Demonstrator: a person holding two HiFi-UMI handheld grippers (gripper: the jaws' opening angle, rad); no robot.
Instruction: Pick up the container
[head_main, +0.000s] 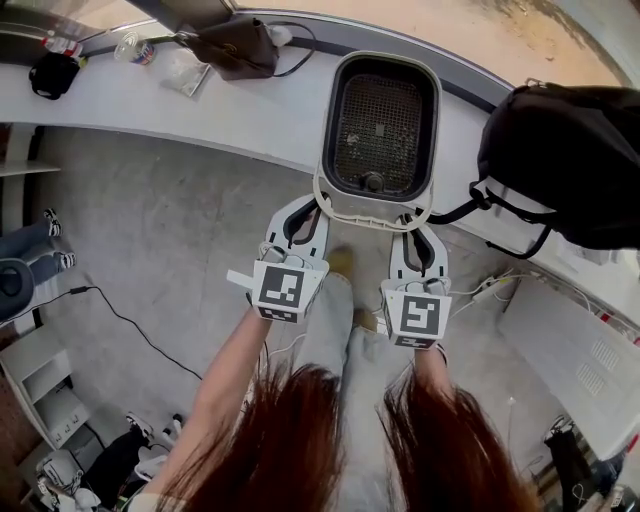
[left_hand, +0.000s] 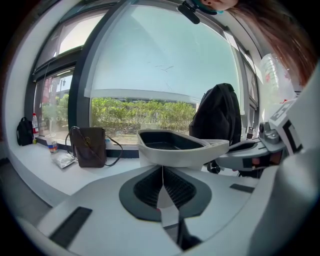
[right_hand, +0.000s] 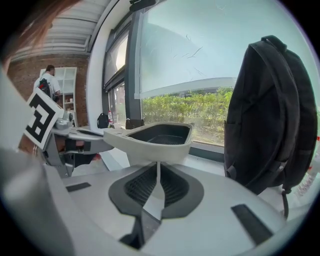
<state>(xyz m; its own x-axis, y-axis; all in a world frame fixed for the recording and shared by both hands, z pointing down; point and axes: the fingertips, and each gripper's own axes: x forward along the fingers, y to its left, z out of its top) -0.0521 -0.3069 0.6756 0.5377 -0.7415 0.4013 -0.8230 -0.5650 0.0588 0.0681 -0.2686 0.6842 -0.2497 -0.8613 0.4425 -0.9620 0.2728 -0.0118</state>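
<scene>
The container (head_main: 380, 125) is a white tub with a dark mesh floor. It hangs level in front of me, over the edge of the white window ledge (head_main: 150, 110). My left gripper (head_main: 318, 203) is shut on a thin white flange at the tub's near left rim. My right gripper (head_main: 412, 217) is shut on the flange at the near right rim. In the left gripper view the container (left_hand: 175, 147) sits just beyond the shut left gripper (left_hand: 162, 172). The right gripper view shows the container (right_hand: 155, 140) above the shut right gripper (right_hand: 158, 172).
A black backpack (head_main: 570, 160) stands on the ledge close to the tub's right side. A brown bag (head_main: 235, 45), a plastic bottle (head_main: 135, 48) and a small black pouch (head_main: 55, 72) lie further left. A power strip (head_main: 490, 288) and cables lie on the floor.
</scene>
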